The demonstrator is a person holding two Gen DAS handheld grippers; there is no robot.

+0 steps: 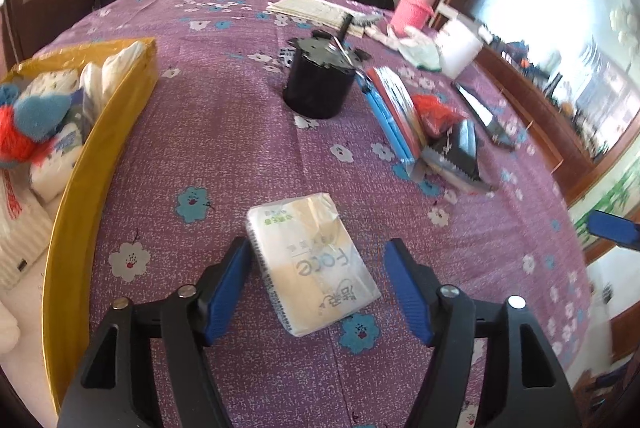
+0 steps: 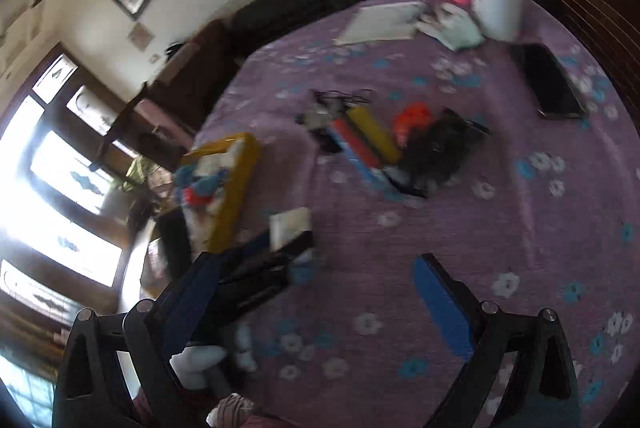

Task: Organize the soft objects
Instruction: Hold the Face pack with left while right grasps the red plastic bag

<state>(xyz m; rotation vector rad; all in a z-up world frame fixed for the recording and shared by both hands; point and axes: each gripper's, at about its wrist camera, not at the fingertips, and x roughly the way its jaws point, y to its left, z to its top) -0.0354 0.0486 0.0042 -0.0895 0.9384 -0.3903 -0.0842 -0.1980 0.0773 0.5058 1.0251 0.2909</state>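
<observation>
A white tissue pack (image 1: 312,260) lies on the purple flowered bedspread, between the open blue fingers of my left gripper (image 1: 318,260), which do not touch it. A yellow box (image 1: 100,148) at the left holds tissue packs and a red and blue plush toy (image 1: 28,124). In the blurred right wrist view the tissue pack (image 2: 290,226) sits at the left gripper's tips, beside the yellow box (image 2: 236,188). My right gripper (image 2: 320,280) is open and empty above the bedspread.
A black pot (image 1: 320,80), books (image 1: 394,112), a red item (image 1: 436,110), a tape dispenser (image 1: 458,158) and a phone (image 1: 484,116) lie mid-bed. A pink bottle (image 1: 412,8), white tub (image 1: 458,48) and papers (image 1: 316,8) sit farther back. A wooden cabinet (image 1: 532,96) borders the right.
</observation>
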